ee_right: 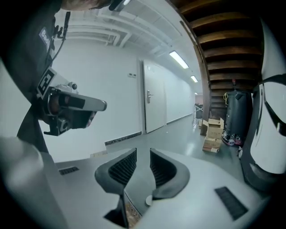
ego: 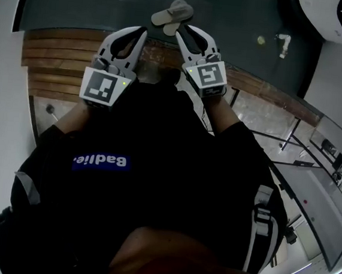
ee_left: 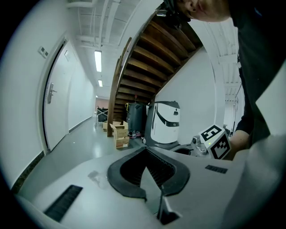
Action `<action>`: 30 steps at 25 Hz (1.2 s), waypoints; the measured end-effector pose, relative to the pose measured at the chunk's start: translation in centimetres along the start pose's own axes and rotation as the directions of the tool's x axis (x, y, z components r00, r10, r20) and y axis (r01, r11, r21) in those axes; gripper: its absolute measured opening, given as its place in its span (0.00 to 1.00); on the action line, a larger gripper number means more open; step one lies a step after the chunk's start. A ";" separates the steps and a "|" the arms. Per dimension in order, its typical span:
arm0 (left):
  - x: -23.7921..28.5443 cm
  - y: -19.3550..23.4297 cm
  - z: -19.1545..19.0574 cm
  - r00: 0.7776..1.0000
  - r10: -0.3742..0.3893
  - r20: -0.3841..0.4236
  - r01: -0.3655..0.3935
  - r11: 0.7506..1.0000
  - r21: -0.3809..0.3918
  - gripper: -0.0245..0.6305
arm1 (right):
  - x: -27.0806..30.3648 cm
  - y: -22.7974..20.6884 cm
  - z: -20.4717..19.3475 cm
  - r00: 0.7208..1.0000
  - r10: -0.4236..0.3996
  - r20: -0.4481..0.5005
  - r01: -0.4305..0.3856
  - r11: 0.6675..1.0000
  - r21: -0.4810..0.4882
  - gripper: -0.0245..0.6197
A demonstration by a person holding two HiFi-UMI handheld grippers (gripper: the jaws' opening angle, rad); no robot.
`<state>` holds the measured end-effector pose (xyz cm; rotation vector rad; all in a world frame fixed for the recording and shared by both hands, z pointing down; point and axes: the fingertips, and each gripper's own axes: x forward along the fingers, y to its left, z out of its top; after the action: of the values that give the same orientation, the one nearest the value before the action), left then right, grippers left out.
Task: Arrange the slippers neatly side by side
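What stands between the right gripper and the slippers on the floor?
Nothing visible: in the head view the slippers lie just past the right gripper, with only dark floor between.

It looks like a corridor in an office or institutional building: the left gripper view shows a glossy grey floor (ee_left: 82, 134) running past a white door (ee_left: 54, 112) at left under ceiling strip lights (ee_left: 98, 61), with a wooden staircase (ee_left: 147, 58) rising upper centre above cardboard boxes (ee_left: 118, 133) and a white machine (ee_left: 164, 123).

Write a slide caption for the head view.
Left tool shut, right tool open and empty; slippers lie on the dark floor beyond them.
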<state>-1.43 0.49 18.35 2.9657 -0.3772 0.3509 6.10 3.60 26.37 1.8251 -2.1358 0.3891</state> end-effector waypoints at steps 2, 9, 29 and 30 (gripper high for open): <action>0.2 0.9 -0.2 1.000 0.011 -0.001 -0.011 1.000 0.012 0.04 | 1.4 -0.7 -1.2 0.999 0.002 -0.039 -0.003 1.000 -0.019 0.15; 0.4 2.8 -1.4 0.998 0.051 -0.028 -0.050 0.999 0.015 0.04 | 5.7 -2.6 -5.8 0.989 0.046 -0.144 -0.063 0.991 -0.115 0.19; -5.9 8.4 -10.9 0.970 0.181 -0.164 -0.213 0.956 -0.203 0.04 | 17.6 -2.8 -21.0 0.853 0.047 -0.520 -0.276 0.886 -0.373 0.26; -6.0 8.5 -11.3 0.969 0.181 -0.166 -0.214 0.954 -0.209 0.04 | 18.1 -2.9 -21.6 0.846 0.041 -0.531 -0.282 0.880 -0.381 0.26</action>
<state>-11.74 -4.48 28.64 2.6679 -0.6524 0.5064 7.53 -4.69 53.43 1.1232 -1.8134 0.3352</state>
